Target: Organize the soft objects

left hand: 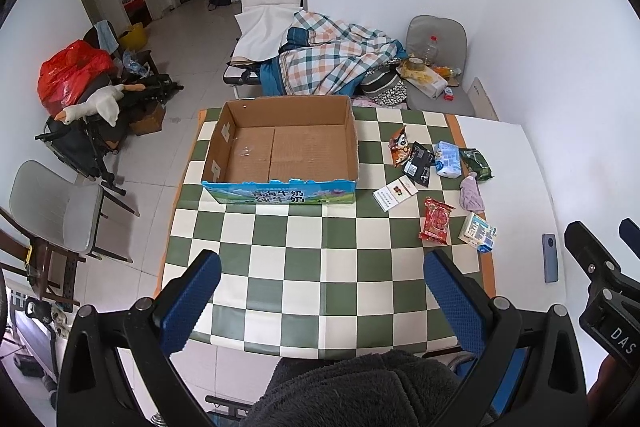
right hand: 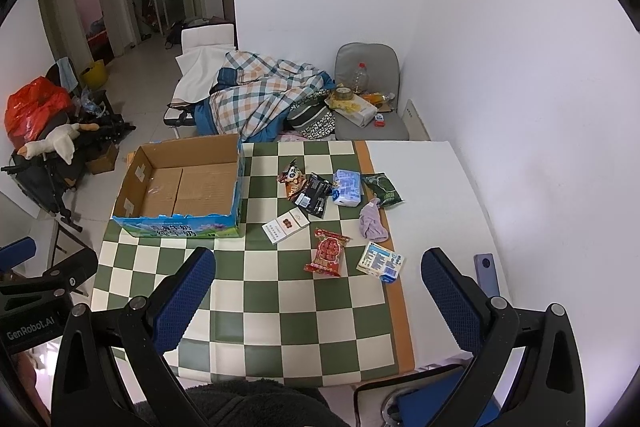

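Note:
An empty cardboard box (left hand: pixel 280 147) (right hand: pixel 184 187) stands on the checkered table (left hand: pixel 300 267) (right hand: pixel 280 307). To its right lie several soft packs: a red snack bag (left hand: pixel 437 219) (right hand: pixel 329 253), a purple cloth (left hand: pixel 471 193) (right hand: pixel 373 221), a blue tissue pack (left hand: pixel 448 159) (right hand: pixel 347 187), a green bag (left hand: pixel 476 165) (right hand: pixel 383 190), a black pouch (left hand: pixel 419 163) (right hand: pixel 315 195) and a white-blue pack (left hand: pixel 478 230) (right hand: pixel 381 261). My left gripper (left hand: pixel 320 303) hangs open above the near table edge, holding nothing. My right gripper (right hand: pixel 320 301) is likewise open, short of the red bag.
A white cigarette box (left hand: pixel 395 193) (right hand: pixel 286 225) and a cartoon snack bag (left hand: pixel 400 146) (right hand: pixel 293 179) lie among the items. A phone (left hand: pixel 550 258) (right hand: pixel 487 273) rests at the white table's right edge. Chairs, a checked blanket (left hand: pixel 332 59) and clutter stand beyond.

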Demonstrator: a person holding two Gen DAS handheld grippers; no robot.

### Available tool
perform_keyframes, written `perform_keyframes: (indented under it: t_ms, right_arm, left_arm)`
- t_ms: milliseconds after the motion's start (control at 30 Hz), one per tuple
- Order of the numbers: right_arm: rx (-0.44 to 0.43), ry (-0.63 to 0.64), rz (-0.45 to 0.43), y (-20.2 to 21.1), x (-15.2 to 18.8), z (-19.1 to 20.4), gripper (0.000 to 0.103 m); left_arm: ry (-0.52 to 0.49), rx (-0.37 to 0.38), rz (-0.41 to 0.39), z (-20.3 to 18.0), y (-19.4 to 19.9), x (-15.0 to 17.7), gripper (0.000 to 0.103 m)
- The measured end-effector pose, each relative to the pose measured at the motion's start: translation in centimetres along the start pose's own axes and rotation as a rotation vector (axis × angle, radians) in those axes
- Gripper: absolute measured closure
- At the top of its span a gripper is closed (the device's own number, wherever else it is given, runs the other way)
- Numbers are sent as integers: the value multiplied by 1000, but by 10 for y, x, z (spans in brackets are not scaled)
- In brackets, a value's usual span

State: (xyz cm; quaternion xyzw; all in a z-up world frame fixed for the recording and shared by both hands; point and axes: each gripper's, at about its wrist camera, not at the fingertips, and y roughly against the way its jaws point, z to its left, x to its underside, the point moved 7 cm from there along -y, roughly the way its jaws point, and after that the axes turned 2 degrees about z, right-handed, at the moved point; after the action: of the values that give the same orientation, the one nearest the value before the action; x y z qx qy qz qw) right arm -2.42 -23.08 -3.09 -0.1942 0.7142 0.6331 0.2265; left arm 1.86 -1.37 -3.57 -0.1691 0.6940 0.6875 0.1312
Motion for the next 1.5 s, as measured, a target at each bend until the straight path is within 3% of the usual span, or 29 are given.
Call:
perform_keyframes:
  t_ms: [500, 1500]
  right_arm:
    - [-6, -11, -24, 11, 0, -15, 0]
    - [-29, 3, -33, 11, -12, -1, 0]
  left_arm:
    - [-7, -7, -25, -9, 14, -7, 0]
    - [3, -7, -34, 3, 6, -12, 0]
